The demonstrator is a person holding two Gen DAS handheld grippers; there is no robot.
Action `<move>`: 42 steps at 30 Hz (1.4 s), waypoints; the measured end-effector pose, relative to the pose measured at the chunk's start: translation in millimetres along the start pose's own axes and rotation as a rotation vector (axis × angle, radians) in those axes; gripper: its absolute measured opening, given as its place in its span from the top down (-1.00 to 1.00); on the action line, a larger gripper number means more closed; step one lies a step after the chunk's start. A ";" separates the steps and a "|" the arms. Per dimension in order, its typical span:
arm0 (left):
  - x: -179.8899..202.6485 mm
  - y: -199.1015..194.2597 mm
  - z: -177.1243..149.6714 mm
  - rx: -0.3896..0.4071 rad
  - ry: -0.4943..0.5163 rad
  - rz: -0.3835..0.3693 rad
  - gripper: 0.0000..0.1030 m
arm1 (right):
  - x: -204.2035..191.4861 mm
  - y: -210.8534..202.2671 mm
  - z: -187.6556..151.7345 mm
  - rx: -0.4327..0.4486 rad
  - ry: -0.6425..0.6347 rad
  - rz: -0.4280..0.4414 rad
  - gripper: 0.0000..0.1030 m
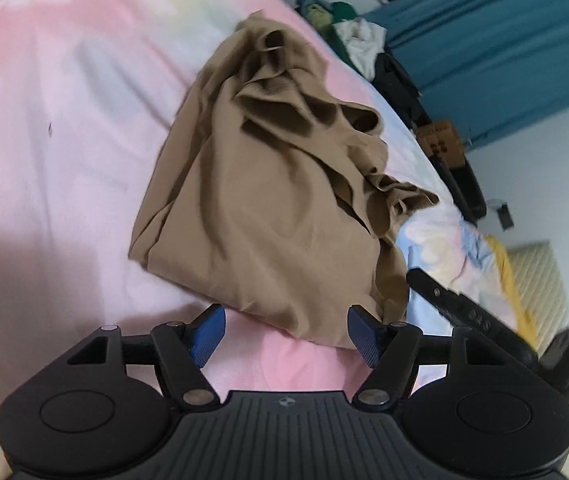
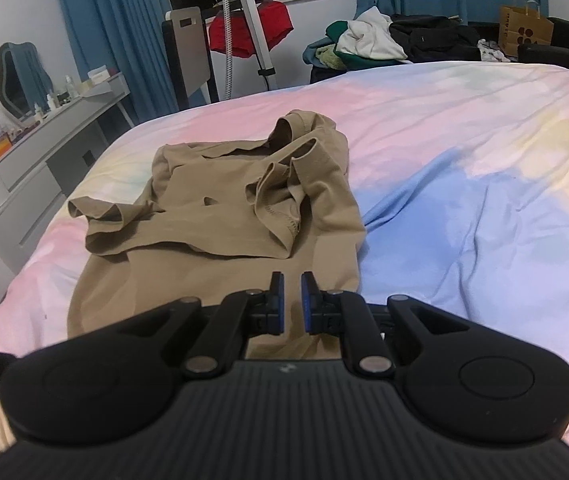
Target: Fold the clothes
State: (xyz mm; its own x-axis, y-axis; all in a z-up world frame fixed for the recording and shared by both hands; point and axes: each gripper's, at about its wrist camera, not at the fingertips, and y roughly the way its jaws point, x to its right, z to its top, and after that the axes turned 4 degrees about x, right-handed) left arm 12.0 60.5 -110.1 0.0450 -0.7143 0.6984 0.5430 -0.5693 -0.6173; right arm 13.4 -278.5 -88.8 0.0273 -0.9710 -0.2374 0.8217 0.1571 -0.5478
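A tan T-shirt (image 2: pixel 220 216) lies crumpled on the pastel bedsheet (image 2: pixel 464 140), its sleeves and collar bunched toward the far end and its lower part spread flat toward me. In the left wrist view the same T-shirt (image 1: pixel 268 184) fills the middle. My left gripper (image 1: pixel 286 332) stands open at the shirt's near edge; the blue pads (image 1: pixel 208 332) are wide apart and do not press the cloth. My right gripper (image 2: pixel 293 300) hovers over the shirt's flat lower part, its jaws nearly together with nothing held. Black casing of the other tool (image 1: pixel 472 320) shows at the right.
A heap of mixed clothes (image 2: pixel 368 40) and a brown paper bag (image 2: pixel 524 28) sit beyond the bed's far edge. A grey dresser (image 2: pixel 44 160) with small bottles runs along the left. A metal stand (image 2: pixel 256 32) with a red garment is near the blue curtains (image 2: pixel 116 20).
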 end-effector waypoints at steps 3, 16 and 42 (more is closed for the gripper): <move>-12.2 7.8 0.2 0.007 -0.085 -0.018 -0.38 | 0.2 -2.2 0.3 0.007 0.016 0.008 0.76; -43.9 12.2 2.7 0.133 -0.319 -0.077 -0.33 | 21.9 7.5 -43.6 -0.252 0.688 0.434 -0.48; 19.4 -33.8 48.5 0.284 -0.212 -0.136 0.88 | 39.0 -30.3 -7.1 -0.031 0.789 0.254 0.81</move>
State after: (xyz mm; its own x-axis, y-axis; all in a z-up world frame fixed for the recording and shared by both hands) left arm 35.1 85.6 -58.0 0.1130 -0.5230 0.8448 0.7654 -0.4963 -0.4097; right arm -14.4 -319.8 -87.2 -0.2067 -0.4955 -0.8437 0.8281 0.3706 -0.4205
